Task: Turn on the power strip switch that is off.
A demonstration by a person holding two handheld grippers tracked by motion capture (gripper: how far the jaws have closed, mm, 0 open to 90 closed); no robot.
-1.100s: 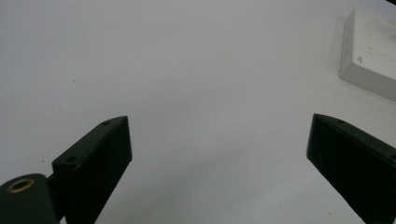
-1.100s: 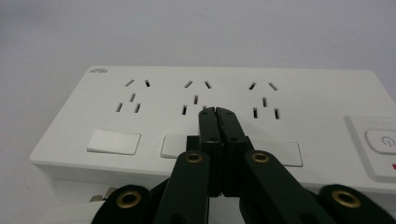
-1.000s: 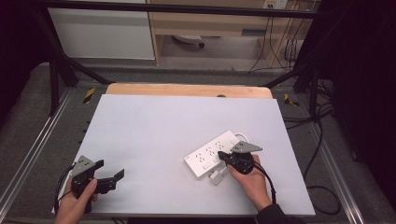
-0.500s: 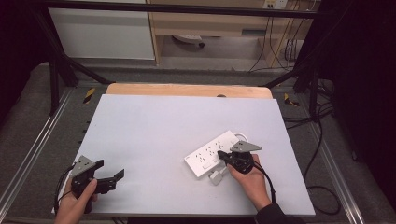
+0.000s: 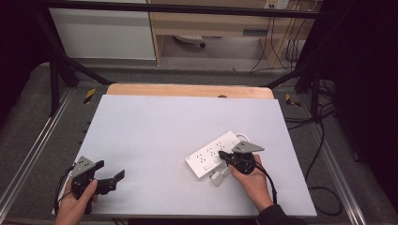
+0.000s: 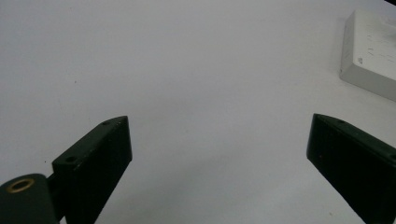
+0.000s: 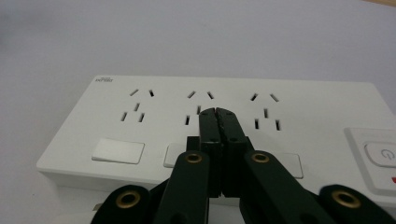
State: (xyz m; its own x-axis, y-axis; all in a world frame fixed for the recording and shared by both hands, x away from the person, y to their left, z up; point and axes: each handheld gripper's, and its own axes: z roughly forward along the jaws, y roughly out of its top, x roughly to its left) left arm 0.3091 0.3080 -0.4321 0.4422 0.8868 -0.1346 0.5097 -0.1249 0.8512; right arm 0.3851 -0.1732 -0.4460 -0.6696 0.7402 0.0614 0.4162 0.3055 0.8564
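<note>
A white power strip (image 5: 211,152) with three socket groups and rocker switches lies diagonally on the pale table (image 5: 164,122), right of centre. My right gripper (image 5: 224,156) is shut, and in the right gripper view its tips (image 7: 218,112) rest over the strip's (image 7: 140,102) middle socket group with nothing between them. Near the front left corner, my left gripper (image 5: 110,169) is held open above bare table. In the left gripper view its jaws stand wide apart (image 6: 217,126), and the strip's end (image 6: 369,51) shows at the upper right.
A small white plug-like piece (image 5: 216,178) lies against the strip's near edge. A wooden board (image 5: 187,90) borders the table's far side. Black frame legs and cables (image 5: 319,140) run along the right side, off the table.
</note>
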